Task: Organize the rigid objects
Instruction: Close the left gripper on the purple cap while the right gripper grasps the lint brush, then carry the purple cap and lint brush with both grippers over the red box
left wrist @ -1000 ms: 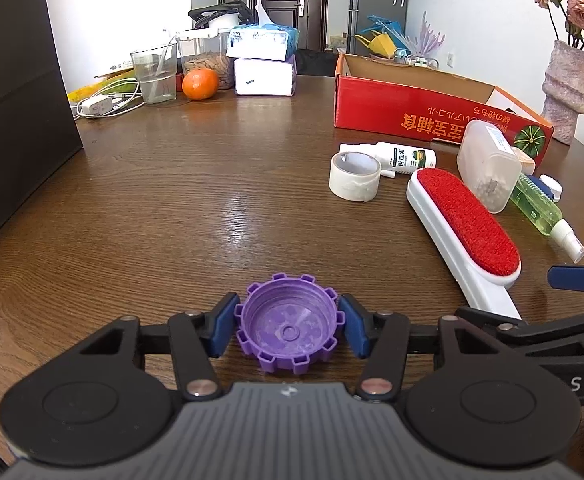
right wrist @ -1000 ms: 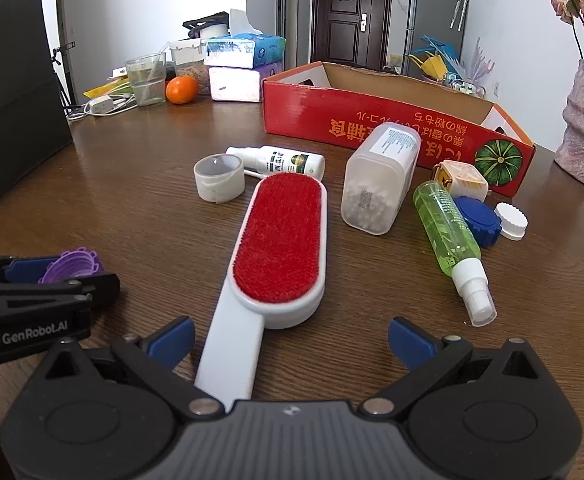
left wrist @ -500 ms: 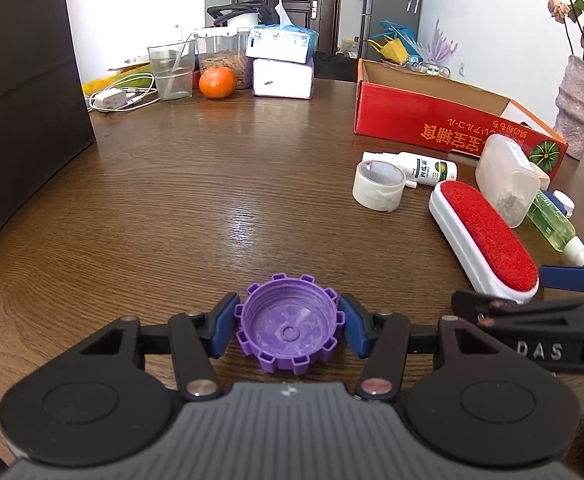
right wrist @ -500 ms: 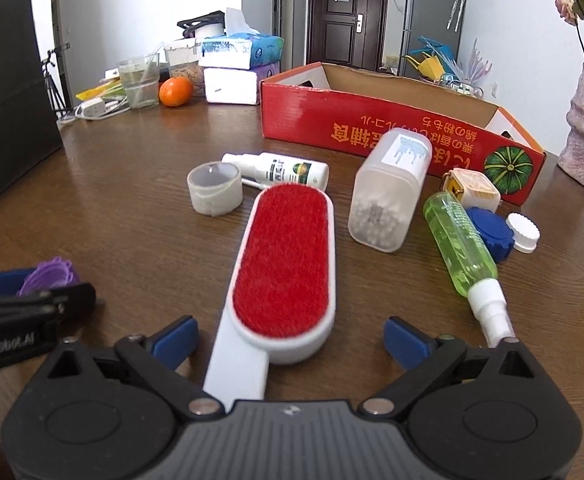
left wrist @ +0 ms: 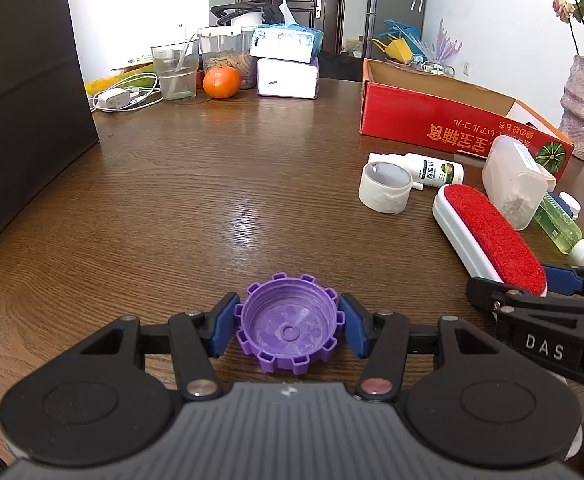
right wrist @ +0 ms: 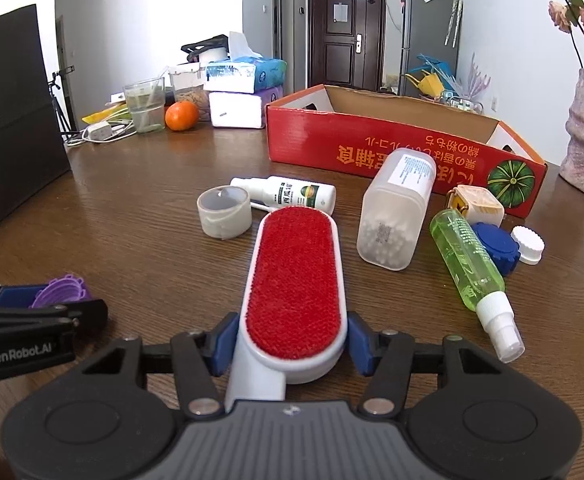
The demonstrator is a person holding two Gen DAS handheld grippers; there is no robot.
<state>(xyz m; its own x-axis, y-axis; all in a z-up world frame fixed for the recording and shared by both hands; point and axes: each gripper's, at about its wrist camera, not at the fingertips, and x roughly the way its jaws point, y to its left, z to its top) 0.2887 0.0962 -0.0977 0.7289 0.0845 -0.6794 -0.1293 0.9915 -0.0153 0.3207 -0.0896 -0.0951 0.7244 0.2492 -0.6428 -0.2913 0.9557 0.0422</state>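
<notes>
Both tongs loaded, 2 items in hand. Left gripper (left wrist: 288, 329): blue pads clamped on the purple cap (left wrist: 290, 330), a notched lid held open side up, just above the wooden table (left wrist: 212, 200). Right gripper (right wrist: 290, 340): jaws have just been closing and now press both sides of the lint brush (right wrist: 293, 276), gripping its white body near the handle; the red pile faces up and the brush lies flat on the table.

Step in hand, as I judge it: grasp secured on the brush, cap already carried. Next move likely calls for lifting the brush clear of its neighbours and taking both items to the red cardboard box (right wrist: 391, 148), which stands open behind the clutter.

Containers:
1. Red cardboard box: its interior is mostly hidden, nothing visible inside.
2. Frosted plastic jar (right wrist: 395, 216): lying on its side just beside the brush, small white pellets collected at its lower end.
3. Green spray bottle (right wrist: 467, 264): lying down, pale green liquid inside.
4. White spray bottle (right wrist: 288, 194): lying down, contents not visible.
5. Clear cup (right wrist: 144, 106): far side, with water and a stick in it.

Loose nearby: tape roll (right wrist: 224, 218), blue cap (right wrist: 497, 248), white cap (right wrist: 527, 245).
</notes>
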